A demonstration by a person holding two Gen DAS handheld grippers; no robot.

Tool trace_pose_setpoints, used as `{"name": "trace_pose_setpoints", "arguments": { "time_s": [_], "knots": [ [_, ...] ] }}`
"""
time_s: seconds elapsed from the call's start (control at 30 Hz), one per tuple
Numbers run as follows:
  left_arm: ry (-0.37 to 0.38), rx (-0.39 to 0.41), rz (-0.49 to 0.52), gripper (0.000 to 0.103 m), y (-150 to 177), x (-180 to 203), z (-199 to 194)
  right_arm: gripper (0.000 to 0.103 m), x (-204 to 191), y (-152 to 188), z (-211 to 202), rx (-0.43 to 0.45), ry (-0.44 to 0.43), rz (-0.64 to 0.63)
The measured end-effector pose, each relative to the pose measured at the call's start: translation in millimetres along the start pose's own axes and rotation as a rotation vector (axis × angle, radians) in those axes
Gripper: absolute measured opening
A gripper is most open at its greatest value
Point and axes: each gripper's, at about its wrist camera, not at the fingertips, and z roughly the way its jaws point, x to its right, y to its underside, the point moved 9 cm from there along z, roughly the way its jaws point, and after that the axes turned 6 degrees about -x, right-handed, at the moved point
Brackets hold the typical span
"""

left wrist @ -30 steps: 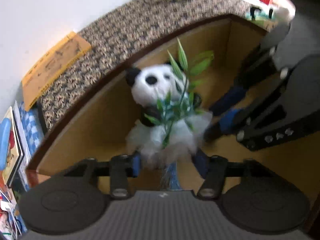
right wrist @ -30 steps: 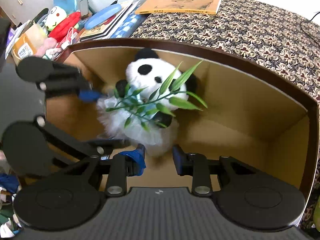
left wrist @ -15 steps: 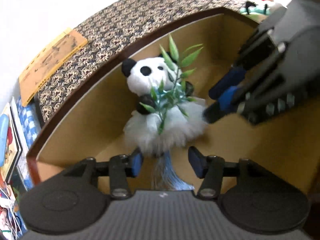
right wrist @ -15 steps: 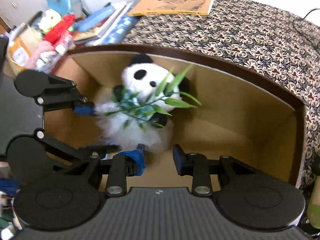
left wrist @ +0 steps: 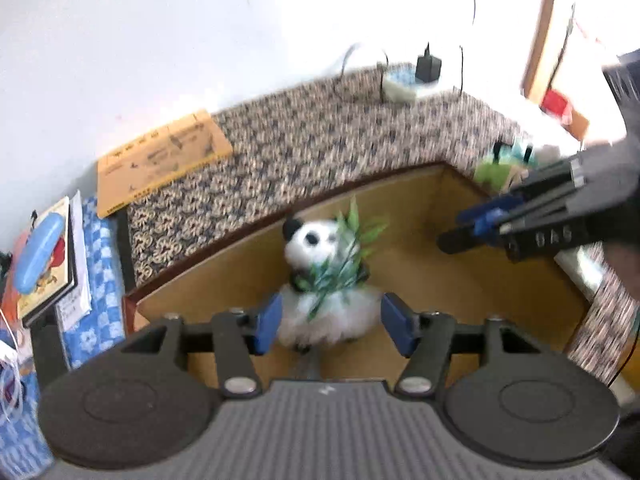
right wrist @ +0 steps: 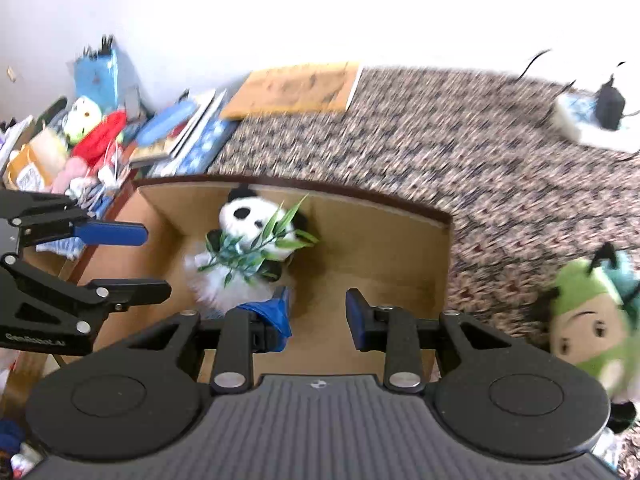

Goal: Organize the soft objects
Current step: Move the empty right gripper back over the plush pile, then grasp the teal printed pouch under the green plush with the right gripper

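A white panda plush [left wrist: 316,240] with green bamboo leaves sits upright in the back left corner of an open cardboard box [left wrist: 224,272]. My left gripper [left wrist: 332,324] hovers above it with its jaws opening. The panda shows in the gap but the pads do not press on it. From the right wrist view, the left gripper [right wrist: 132,260] stands off to the left of the panda [right wrist: 244,220], over the box [right wrist: 380,248] edge. My right gripper [right wrist: 318,316] is open above the box floor with nothing between its pads. A green plush doll [right wrist: 588,328] lies outside the box at the right.
The box rests on a patterned cloth [right wrist: 440,140]. An orange book [right wrist: 296,88] and a power strip with a plug [right wrist: 588,120] lie behind it. Stacked books, a blue case and small toys [right wrist: 88,136] crowd the left side.
Both grippers have risen and drawn back from the panda, which now looks smaller and stays in the box. The left jaws have spread wider. The green doll has come into view.
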Motion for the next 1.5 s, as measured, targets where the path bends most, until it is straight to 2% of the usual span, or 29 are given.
{"name": "trace_pose_setpoints", "arguments": {
  "time_s": [0.13, 0.23, 0.33, 0.5, 0.7, 0.97, 1.3, 1.5],
  "knots": [
    [0.007, 0.042, -0.039, 0.064, -11.3, 22.3, -7.3, 0.014, 17.9, 4.9, -25.5, 0.094, -0.009, 0.073],
    [0.0, 0.05, -0.046, 0.064, -17.6, 46.7, -11.4, 0.015, 33.4, 12.0, -43.7, 0.13, -0.012, 0.137],
    [0.001, 0.028, -0.052, 0.064, -24.6, 70.9, -6.5, 0.015, 52.5, 19.1, -63.4, 0.178, -0.02, 0.197],
    [-0.036, -0.008, -0.042, 0.064, -37.5, 120.7, 5.1, 0.015, 76.1, 33.4, -89.6, 0.216, -0.027, 0.199],
    [-0.065, -0.045, -0.047, 0.065, -49.1, 178.2, 23.2, 0.015, 110.4, 54.3, -113.2, 0.23, -0.019, 0.18],
    [-0.096, -0.082, -0.068, 0.065, -60.0, 232.0, 42.9, 0.015, 159.8, 85.3, -135.4, 0.221, -0.039, 0.214],
    [-0.116, -0.108, -0.075, 0.065, -68.5, 268.8, 63.4, 0.015, 201.2, 117.6, -138.9, 0.173, -0.047, 0.259],
    [-0.105, -0.131, -0.071, 0.065, -67.3, 282.5, 74.2, 0.011, 214.8, 130.6, -130.9, 0.139, -0.087, 0.287]
  ]
}}
